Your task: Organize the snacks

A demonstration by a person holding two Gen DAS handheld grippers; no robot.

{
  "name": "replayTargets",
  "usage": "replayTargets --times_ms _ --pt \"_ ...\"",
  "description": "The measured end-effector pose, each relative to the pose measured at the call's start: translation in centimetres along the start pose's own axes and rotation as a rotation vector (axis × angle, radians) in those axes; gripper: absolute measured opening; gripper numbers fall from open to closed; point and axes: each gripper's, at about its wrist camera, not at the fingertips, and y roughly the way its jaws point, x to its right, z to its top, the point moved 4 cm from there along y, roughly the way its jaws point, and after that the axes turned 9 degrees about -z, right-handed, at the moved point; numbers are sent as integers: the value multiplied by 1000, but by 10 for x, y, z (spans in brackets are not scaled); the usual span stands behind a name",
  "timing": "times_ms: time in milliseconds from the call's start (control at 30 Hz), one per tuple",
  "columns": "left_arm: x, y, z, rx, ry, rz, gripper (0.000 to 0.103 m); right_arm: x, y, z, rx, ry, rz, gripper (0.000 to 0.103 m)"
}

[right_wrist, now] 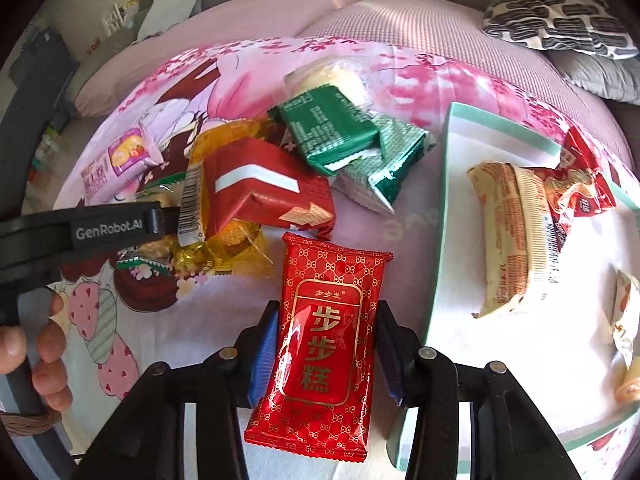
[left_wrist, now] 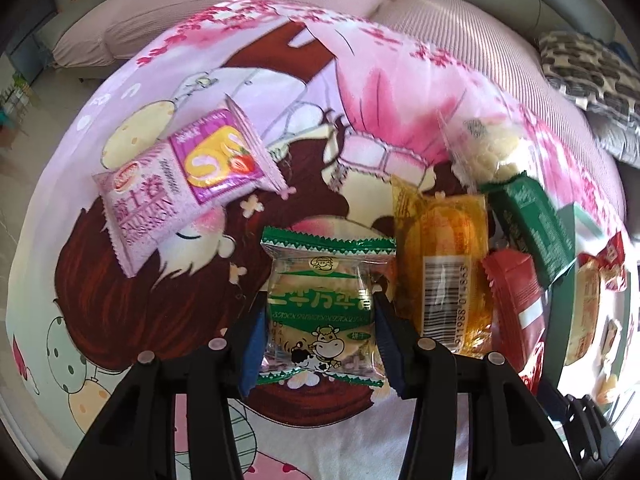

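My left gripper [left_wrist: 320,320] is shut on a clear biscuit packet with green edges and a cow print [left_wrist: 320,300], over the cartoon bedsheet. My right gripper [right_wrist: 326,344] is shut on a red gold-patterned cake packet [right_wrist: 324,336], just left of a white tray with a green rim [right_wrist: 440,208]. A pile lies between them: a yellow packet [left_wrist: 440,256], a red wafer packet [right_wrist: 260,184] and green packets [right_wrist: 332,132]. A pink strawberry packet [left_wrist: 180,176] lies apart at the left. The left gripper's arm [right_wrist: 80,232] shows in the right wrist view.
The tray holds a cream-and-orange packet [right_wrist: 508,236], a red crinkled packet [right_wrist: 580,184] and small packets [right_wrist: 624,320] at its right edge. A pale bun packet [left_wrist: 488,148] lies behind the pile. A patterned cushion [right_wrist: 560,20] sits at the back right on the pink sofa.
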Motion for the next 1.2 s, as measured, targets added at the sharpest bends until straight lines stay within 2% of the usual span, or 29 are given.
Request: replayTargets --times_ms 200,433,667,1000,1200 --pt "-8 -22 6 63 -32 -19 51 2 -21 1 41 10 28 48" --pt "-3 -49 4 130 -23 -25 51 6 -45 2 97 41 43 48" --pt "13 -62 7 169 13 -38 51 27 -51 4 114 92 0 48" --pt "55 -63 0 165 129 -54 51 111 -55 -2 116 286 -98 48" --pt "96 -59 -12 137 229 -117 51 175 -59 -16 106 439 -147 48"
